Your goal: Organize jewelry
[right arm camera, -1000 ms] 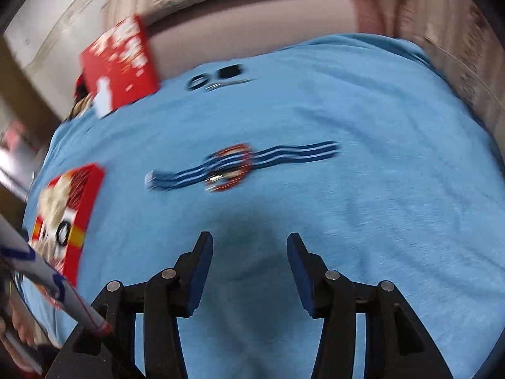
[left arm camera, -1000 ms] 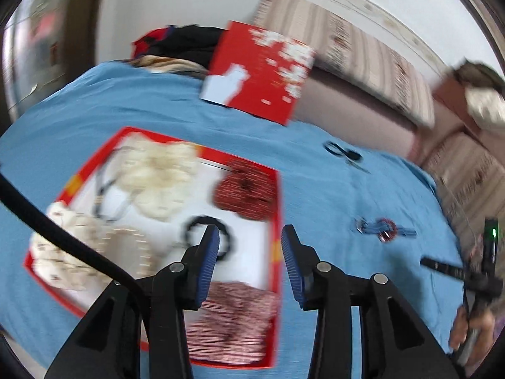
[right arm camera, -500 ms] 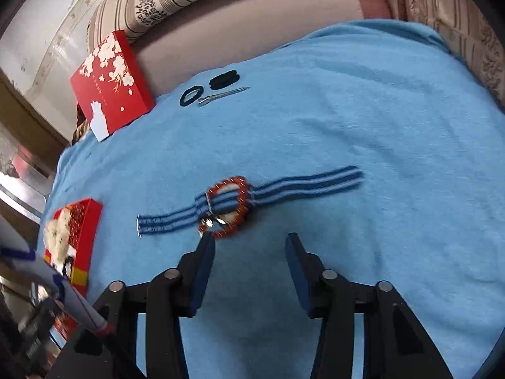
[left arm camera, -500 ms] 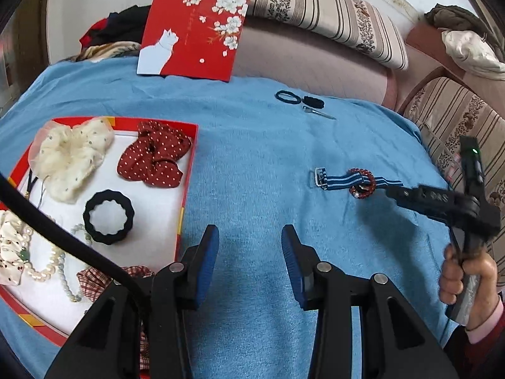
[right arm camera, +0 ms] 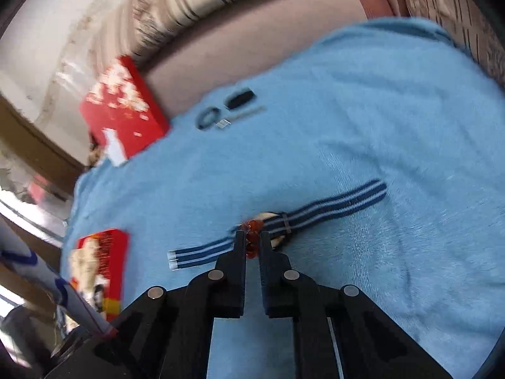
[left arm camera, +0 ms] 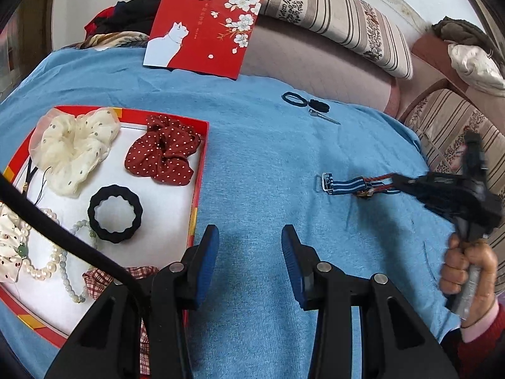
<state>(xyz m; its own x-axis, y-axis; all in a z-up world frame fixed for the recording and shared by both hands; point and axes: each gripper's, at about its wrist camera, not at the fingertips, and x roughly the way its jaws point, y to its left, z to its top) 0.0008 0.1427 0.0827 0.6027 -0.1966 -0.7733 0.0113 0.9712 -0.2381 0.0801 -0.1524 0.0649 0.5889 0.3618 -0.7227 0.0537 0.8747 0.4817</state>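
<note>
My right gripper [right arm camera: 252, 242] is shut on a red bead bracelet [right arm camera: 252, 228] that lies across a blue striped strap [right arm camera: 334, 210] on the blue cloth. In the left wrist view the right gripper [left arm camera: 396, 181] pinches the bracelet [left arm camera: 375, 186] over the strap [left arm camera: 344, 186]. My left gripper [left arm camera: 250, 252] is open and empty above the cloth, just right of the red tray [left arm camera: 199, 186]. The tray holds a cream scrunchie [left arm camera: 72, 148], a red dotted scrunchie [left arm camera: 162, 154], a black scrunchie [left arm camera: 115, 213] and pearl strands [left arm camera: 47, 262].
A red lid with a white cat [left arm camera: 202, 28] leans at the back. A black hair tie [left arm camera: 293, 98], a black clip [left arm camera: 318, 105] and a metal pin [left arm camera: 325, 117] lie on the far cloth. A striped sofa [left arm camera: 331, 19] runs behind.
My right gripper has come down and shut on the red bead bracelet. My left gripper swung right, off the tray, and now hangs over the cloth.
</note>
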